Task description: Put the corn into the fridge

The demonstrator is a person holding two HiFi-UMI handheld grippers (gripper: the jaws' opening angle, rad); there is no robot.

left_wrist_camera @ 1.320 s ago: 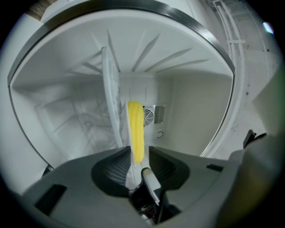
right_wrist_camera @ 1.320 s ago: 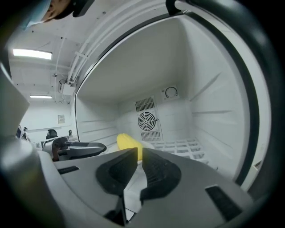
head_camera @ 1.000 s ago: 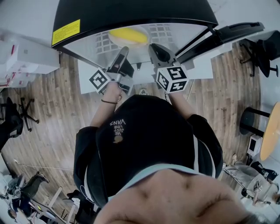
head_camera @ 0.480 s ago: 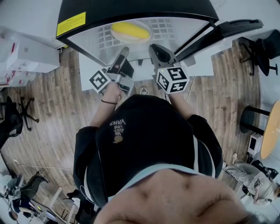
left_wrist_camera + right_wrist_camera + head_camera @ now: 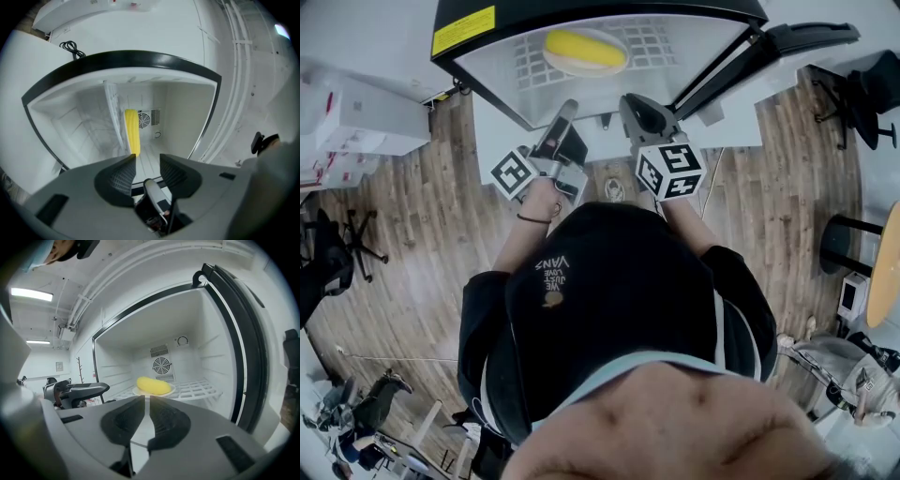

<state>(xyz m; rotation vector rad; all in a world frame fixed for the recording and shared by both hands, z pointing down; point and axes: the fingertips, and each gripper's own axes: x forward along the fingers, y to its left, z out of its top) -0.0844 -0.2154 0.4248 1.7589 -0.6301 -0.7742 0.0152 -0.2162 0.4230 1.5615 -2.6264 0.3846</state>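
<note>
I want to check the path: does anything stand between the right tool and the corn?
Nothing visible does: the fridge stands open, and the corn lies on its plate beyond the right tool.

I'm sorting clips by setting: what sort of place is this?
Probably an office or lab rather than a home kitchen: an open fridge, wood-look flooring and a black office chair nearby.

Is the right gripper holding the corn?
No: the corn lies on a plate inside the fridge, beyond the right gripper, which is empty.
</note>
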